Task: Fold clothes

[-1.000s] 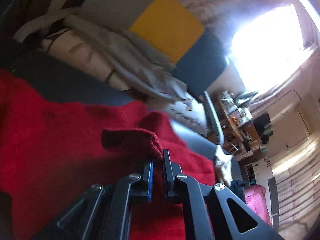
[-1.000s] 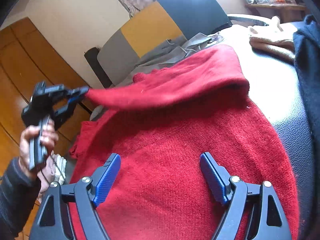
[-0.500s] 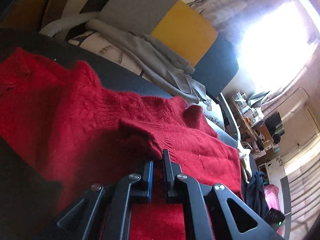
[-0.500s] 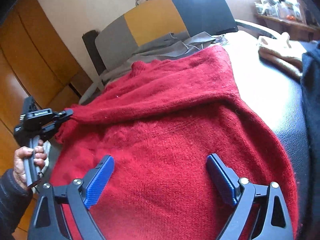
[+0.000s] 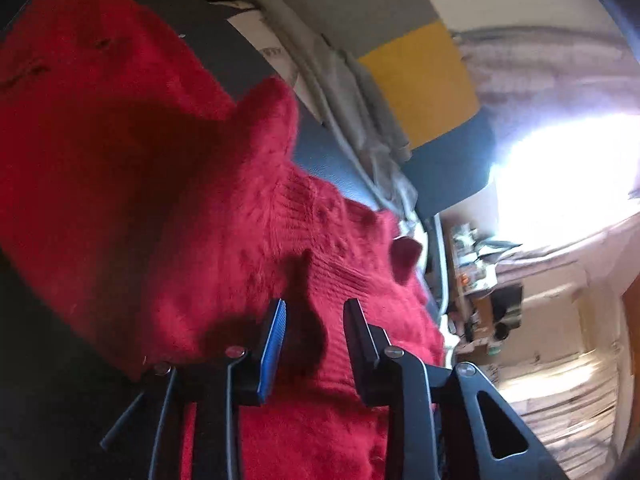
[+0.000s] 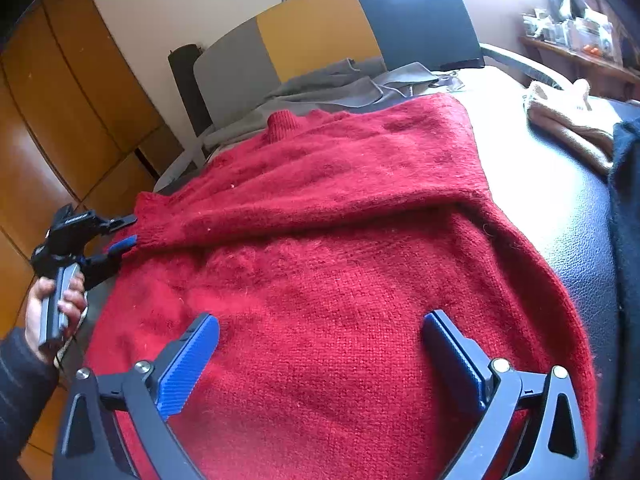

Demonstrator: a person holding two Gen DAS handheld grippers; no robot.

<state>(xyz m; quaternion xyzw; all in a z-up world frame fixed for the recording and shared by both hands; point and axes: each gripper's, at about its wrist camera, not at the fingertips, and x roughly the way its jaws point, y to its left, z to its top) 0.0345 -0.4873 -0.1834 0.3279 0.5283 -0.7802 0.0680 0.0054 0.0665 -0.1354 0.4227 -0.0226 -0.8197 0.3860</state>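
Red sweater spread on the dark padded surface, one sleeve folded across it, both tools apart.

We saw the red sweater [image 6: 340, 260] lying flat on the black padded surface [image 6: 576, 240], its sleeve [image 6: 320, 196] folded over the body from the right toward the left, the cuff ending at the left edge. Our left gripper [image 6: 122, 234], held in the left hand [image 6: 56, 312], sat at that cuff with its jaws opening; the cuff lay at the gap but the pads were not pressing on it. Our right gripper [image 6: 320, 344] hovered at the near hem with its jaws opening wide, nothing between them. Beyond the far edge lay grey clothes [image 6: 340, 84]; a beige garment [image 6: 568, 120] sat far right.
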